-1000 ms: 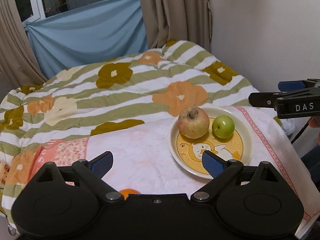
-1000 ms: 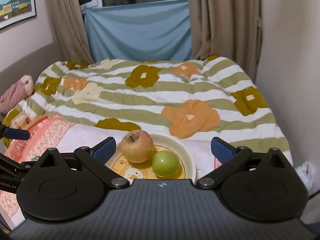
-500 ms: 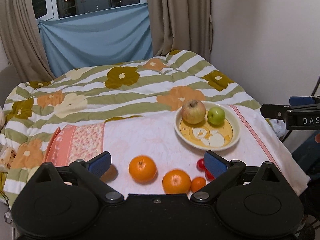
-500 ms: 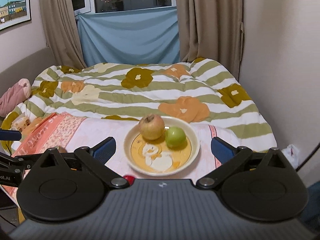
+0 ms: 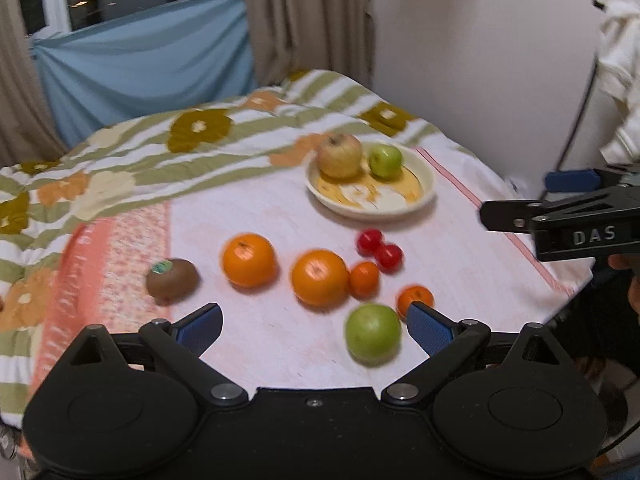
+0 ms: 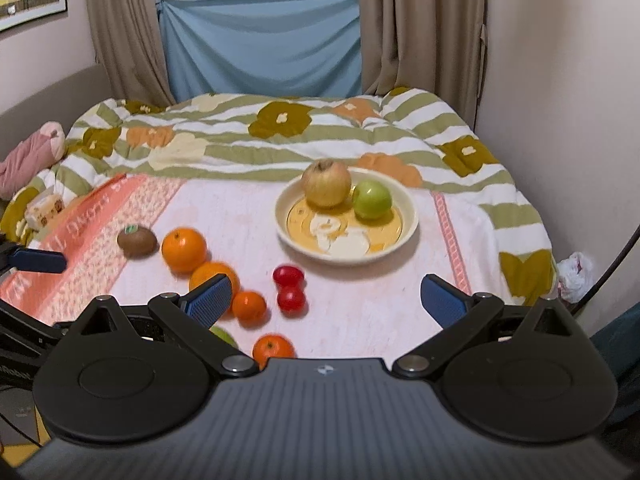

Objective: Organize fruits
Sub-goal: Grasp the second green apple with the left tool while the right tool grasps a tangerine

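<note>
A cream plate (image 5: 422, 200) (image 6: 404, 236) on the pink towel holds a reddish-yellow apple (image 5: 340, 155) (image 6: 326, 183) and a small green apple (image 5: 385, 160) (image 6: 372, 199). Loose on the towel lie a kiwi (image 5: 172, 280) (image 6: 137, 241), two oranges (image 5: 249, 259) (image 5: 319, 277), two small tangerines (image 5: 364, 279) (image 5: 415, 298), two red tomatoes (image 5: 379, 249) (image 6: 289, 286) and a green apple (image 5: 373, 333). My left gripper (image 5: 314, 328) is open above the near edge, holding nothing. My right gripper (image 6: 326, 300) is open and holds nothing too; it shows at the right in the left wrist view.
The towel lies over a flowered green-striped quilt (image 6: 280, 136) on a bed. A wall (image 5: 480, 60) runs along the right, curtains and a blue cloth (image 6: 260, 48) at the back. A pink soft toy (image 6: 28, 156) lies far left. A cable and a white sleeve (image 5: 620, 80) are at right.
Both grippers have pulled back and up from the plate. The loose fruit on the near part of the towel has come into view. Both stay open.
</note>
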`<state>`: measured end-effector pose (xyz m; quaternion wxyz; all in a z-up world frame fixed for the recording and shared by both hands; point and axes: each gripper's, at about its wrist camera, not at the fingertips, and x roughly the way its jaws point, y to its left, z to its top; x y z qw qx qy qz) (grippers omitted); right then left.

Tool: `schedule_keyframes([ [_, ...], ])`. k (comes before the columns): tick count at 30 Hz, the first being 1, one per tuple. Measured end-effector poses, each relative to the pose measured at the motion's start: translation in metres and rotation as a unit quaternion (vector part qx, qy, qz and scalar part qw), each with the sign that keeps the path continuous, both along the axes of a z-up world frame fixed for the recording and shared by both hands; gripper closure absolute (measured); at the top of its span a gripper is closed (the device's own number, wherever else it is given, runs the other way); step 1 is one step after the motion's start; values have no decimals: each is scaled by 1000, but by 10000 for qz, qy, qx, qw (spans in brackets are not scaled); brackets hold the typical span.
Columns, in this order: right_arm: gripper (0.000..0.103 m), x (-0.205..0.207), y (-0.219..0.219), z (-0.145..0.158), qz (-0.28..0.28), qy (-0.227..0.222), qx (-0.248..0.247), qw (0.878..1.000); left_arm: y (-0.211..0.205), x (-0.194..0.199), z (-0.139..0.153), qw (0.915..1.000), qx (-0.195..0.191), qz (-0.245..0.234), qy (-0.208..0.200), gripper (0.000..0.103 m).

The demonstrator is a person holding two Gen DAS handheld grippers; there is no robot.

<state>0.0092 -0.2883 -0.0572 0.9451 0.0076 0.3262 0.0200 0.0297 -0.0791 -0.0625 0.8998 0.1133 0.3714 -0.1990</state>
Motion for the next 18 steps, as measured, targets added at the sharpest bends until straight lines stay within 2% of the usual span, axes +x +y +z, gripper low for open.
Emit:
schedule_keyframes([
  [9, 0, 5, 12, -49, -35, 185, 12, 9998, -32, 14, -57, 9974, 302, -635, 153, 16],
  [15, 0, 16, 12, -72, -37, 406, 135, 9991, -47, 30, -83, 9957, 403, -766, 318, 29],
  [18, 0, 21, 13, -80, 13, 513, 151, 9986, -50, 36, -89, 9955, 374, -772, 413, 31],
])
